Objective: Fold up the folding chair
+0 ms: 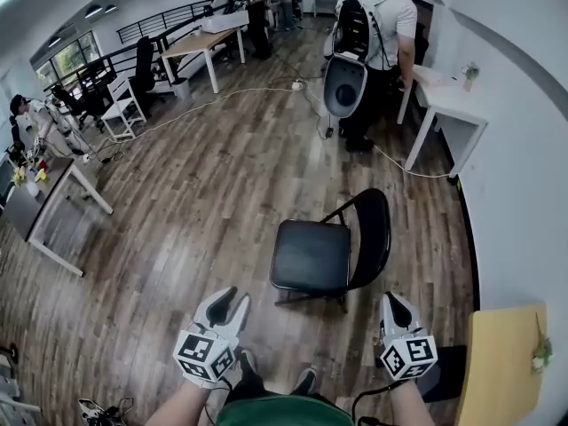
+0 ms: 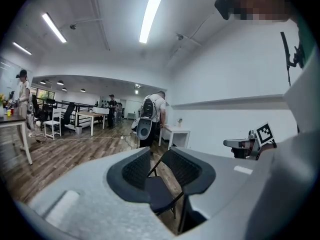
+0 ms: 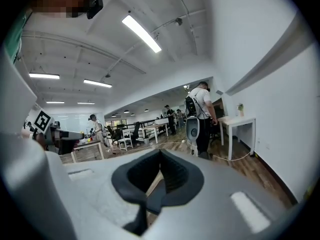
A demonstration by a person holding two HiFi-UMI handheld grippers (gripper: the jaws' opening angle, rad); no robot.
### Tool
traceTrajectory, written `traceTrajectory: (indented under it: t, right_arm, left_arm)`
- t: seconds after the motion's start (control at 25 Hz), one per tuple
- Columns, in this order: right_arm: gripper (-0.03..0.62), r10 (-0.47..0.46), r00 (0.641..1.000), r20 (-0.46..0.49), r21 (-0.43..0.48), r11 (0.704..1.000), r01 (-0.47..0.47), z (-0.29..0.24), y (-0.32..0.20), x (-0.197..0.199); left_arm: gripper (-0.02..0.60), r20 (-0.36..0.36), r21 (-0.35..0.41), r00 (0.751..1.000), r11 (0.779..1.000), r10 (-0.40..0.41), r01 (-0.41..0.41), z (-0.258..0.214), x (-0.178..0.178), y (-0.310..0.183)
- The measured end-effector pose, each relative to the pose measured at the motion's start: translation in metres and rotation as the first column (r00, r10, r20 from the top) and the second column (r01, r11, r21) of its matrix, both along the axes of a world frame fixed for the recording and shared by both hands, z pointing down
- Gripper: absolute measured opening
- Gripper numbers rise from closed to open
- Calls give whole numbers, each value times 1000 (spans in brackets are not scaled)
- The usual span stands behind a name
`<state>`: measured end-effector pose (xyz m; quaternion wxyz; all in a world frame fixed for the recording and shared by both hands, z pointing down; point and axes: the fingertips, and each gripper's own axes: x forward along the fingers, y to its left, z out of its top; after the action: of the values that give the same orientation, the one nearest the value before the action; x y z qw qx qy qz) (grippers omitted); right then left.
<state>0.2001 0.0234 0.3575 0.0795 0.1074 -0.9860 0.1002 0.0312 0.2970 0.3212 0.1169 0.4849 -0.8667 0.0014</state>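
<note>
A black folding chair (image 1: 324,251) stands unfolded on the wooden floor in the middle of the head view, with its seat toward me and its curved backrest on the right. My left gripper (image 1: 226,307) hovers just short of the seat's near left corner. Its jaws are a little open and empty, and in the left gripper view the chair (image 2: 159,194) shows through the gap of that gripper (image 2: 160,154). My right gripper (image 1: 397,309) is near the chair's right side, below the backrest. This gripper (image 3: 160,156) is shut on nothing. Neither gripper touches the chair.
A person with a backpack (image 1: 373,25) stands at a white desk (image 1: 453,96) beyond the chair, by the right wall. A cable (image 1: 222,100) runs across the floor. A yellow tabletop (image 1: 506,362) is at my near right, and a grey desk (image 1: 44,202) is at the left.
</note>
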Motion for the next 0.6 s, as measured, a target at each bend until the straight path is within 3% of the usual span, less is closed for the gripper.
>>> traceTrajectory:
  t: [0.32,0.6]
  right_arm:
    - [3,166,986,-33,5,986,-166,15,-23,-7]
    - [3,406,911,-78,40,914,-404,19,-8,-31]
  left_arm:
    - [128,-1,-1,991,991,131,-131,15,-59,-35]
    - [127,-27,9,950,950,311,-311,36,-159,-46]
